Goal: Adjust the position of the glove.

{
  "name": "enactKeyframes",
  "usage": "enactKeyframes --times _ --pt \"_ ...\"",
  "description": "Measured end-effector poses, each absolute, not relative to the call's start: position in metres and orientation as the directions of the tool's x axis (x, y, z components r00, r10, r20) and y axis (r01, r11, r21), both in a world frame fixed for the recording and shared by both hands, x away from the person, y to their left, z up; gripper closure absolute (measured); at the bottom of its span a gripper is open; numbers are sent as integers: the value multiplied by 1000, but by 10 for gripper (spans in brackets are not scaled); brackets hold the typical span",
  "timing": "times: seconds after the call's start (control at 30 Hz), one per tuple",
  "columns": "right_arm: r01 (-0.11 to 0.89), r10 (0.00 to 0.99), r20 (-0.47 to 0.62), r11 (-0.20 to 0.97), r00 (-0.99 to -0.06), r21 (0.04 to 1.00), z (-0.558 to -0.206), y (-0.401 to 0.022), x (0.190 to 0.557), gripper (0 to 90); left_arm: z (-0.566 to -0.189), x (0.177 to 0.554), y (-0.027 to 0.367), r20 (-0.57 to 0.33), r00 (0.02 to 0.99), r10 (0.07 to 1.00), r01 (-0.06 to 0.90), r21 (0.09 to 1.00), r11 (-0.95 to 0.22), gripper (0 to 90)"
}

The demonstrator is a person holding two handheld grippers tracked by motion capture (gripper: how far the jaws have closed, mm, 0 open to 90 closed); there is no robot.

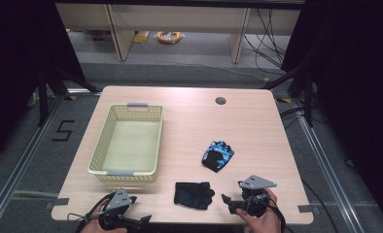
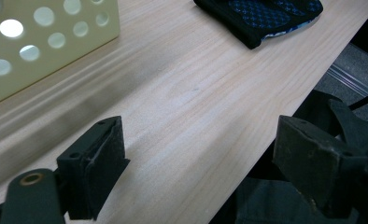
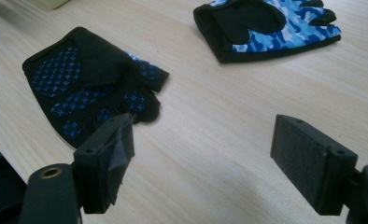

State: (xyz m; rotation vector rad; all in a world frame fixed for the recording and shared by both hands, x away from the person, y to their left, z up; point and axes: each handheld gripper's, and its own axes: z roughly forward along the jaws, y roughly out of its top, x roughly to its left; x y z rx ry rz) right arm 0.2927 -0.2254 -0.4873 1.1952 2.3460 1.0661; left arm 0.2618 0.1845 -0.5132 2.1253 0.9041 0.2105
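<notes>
Two fingerless gloves lie on the wooden table (image 1: 189,121). One is black with blue grip dots (image 1: 193,194) (image 3: 91,81), palm up near the front edge. The other is blue camouflage with black (image 1: 217,155) (image 3: 271,25), farther back and to the right. My right gripper (image 1: 231,204) (image 3: 210,158) stands open just right of the dotted glove, nothing between its jaws. My left gripper (image 1: 140,222) (image 2: 196,168) is open at the front edge, left of that glove (image 2: 261,16), with bare table between its jaws.
A pale yellow perforated basket (image 1: 127,141) (image 2: 42,42) sits on the left half of the table. A round cable hole (image 1: 220,101) is at the back right. The table's front edge lies right by both hands.
</notes>
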Motion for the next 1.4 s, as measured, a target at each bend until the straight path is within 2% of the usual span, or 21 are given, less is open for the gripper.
enactKeyframes --times 0.23,0.33,0.4,0.43,0.47,0.5,0.57,0.77,0.93,1.07,1.13,1.4 --pt "578 797 72 368 -599 728 -486 -223 292 211 -514 261 183 -163 714 681 546 739 -395 163" --pt "559 791 58 378 -610 738 -485 -223 292 236 -513 262 181 -180 706 686 557 739 -379 163" --pt "554 788 59 375 -613 743 -483 -221 292 296 -510 265 180 -146 728 670 527 744 -410 163" --pt "551 785 59 377 -617 745 -482 -221 291 322 -509 265 177 -176 722 669 545 740 -393 163" --pt "545 785 56 375 -617 750 -481 -220 291 338 -510 265 174 -176 717 674 535 759 -371 163" --pt "543 784 51 379 -619 749 -480 -219 292 353 -508 267 173 -165 728 666 533 747 -397 164" --pt "545 779 59 380 -624 747 -478 -218 292 397 -509 268 166 -196 716 670 541 763 -355 164" --pt "521 767 45 390 -640 760 -477 -210 294 448 -508 275 148 -167 746 644 507 770 -388 168" --pt "503 751 31 410 -660 761 -477 -207 296 450 -505 278 138 -135 775 617 479 762 -435 170" --pt "507 747 41 409 -663 759 -478 -204 297 449 -504 280 124 -157 775 612 483 772 -414 173" --pt "501 744 35 413 -667 761 -479 -202 298 446 -502 283 120 -133 786 604 463 775 -431 173" --pt "497 734 26 433 -679 752 -482 -198 303 457 -502 286 103 -149 797 586 460 779 -427 176"
